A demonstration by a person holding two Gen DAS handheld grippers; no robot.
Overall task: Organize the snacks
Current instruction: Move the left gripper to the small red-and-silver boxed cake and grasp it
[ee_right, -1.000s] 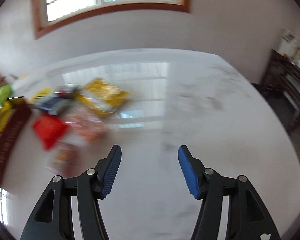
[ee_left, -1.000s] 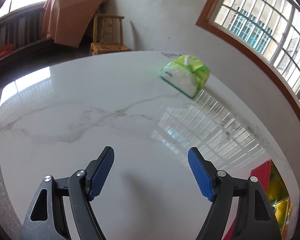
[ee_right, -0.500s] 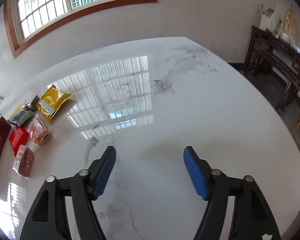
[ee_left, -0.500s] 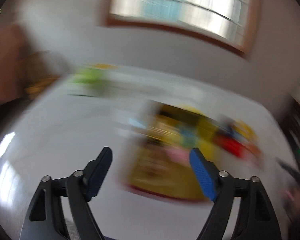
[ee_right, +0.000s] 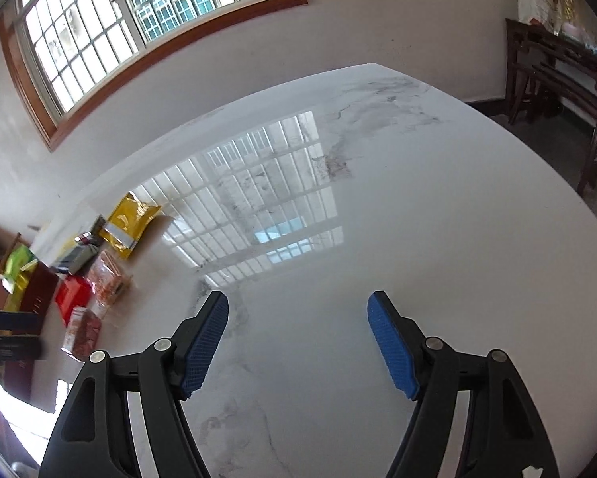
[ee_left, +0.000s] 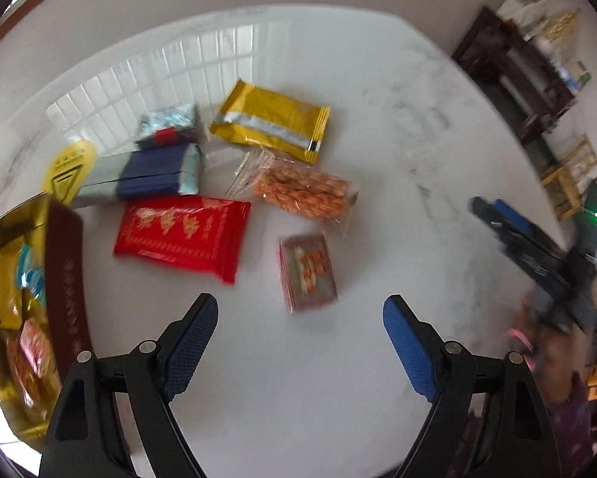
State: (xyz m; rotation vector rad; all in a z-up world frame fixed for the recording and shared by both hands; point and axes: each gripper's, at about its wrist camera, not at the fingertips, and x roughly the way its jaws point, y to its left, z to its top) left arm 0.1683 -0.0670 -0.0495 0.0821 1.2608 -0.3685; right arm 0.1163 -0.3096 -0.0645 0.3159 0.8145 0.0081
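I'm holding my left gripper (ee_left: 300, 338) wide over the marble table (ee_left: 378, 139), nothing between its pads; the small red packet (ee_left: 308, 273) is lying just ahead, snacks beyond, gold box (ee_left: 65, 263) left. My right gripper (ee_right: 298, 336) is gaping, empty, jaws having just widened.

Before you on the marble lie loose snacks: a gold foil packet (ee_left: 272, 121) farthest off, a clear bag of orange crackers (ee_left: 304, 191) just nearer, a red packet (ee_left: 183, 235) flat beside it, a small dark-red packet (ee_left: 308, 273) nearest you, and two grey-blue packs (ee_left: 147, 173). At your left sits the gold-lined box (ee_left: 65, 279), already holding several snacks.
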